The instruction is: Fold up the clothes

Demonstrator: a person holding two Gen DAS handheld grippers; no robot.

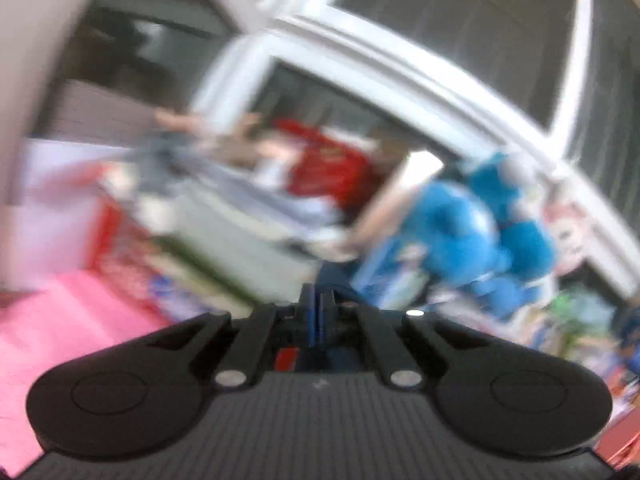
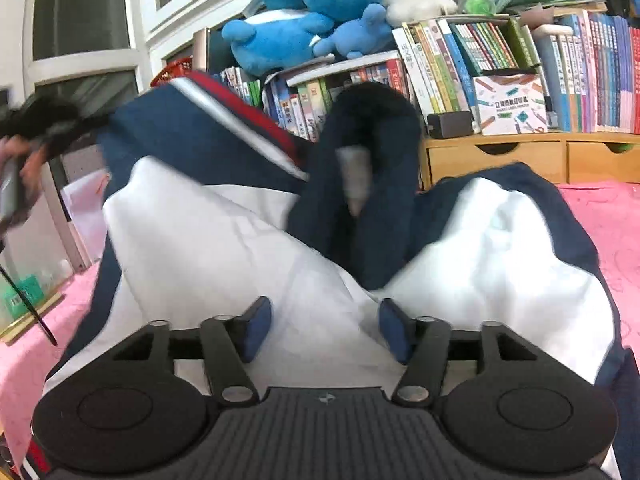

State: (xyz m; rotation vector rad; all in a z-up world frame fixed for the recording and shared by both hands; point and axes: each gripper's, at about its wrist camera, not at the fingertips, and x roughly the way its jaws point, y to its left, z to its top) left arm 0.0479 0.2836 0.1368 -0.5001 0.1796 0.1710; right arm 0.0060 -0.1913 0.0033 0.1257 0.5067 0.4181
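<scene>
A white and navy jacket (image 2: pixel 224 240) with a red and silver stripe lies bunched on the pink bedspread (image 2: pixel 600 220). In the right wrist view, my right gripper (image 2: pixel 325 330) is open low over the jacket's white panel, and its blue pads (image 2: pixel 256 328) do not press the cloth. At the far left my left gripper (image 2: pixel 44 120), blurred, pulls a navy corner of the jacket up and sideways. The left wrist view is smeared, but it shows my left gripper (image 1: pixel 320 308) shut, with dark navy cloth (image 1: pixel 336 276) just past the tips.
Behind the bed stand rows of books (image 2: pixel 500 60), a wooden drawer unit (image 2: pixel 500 156) and blue plush toys (image 2: pixel 300 12). A white window frame (image 2: pixel 140 20) rises at the left. A hand (image 2: pixel 24 160) holds the left gripper. Small items sit beside the bed's left edge (image 2: pixel 24 300).
</scene>
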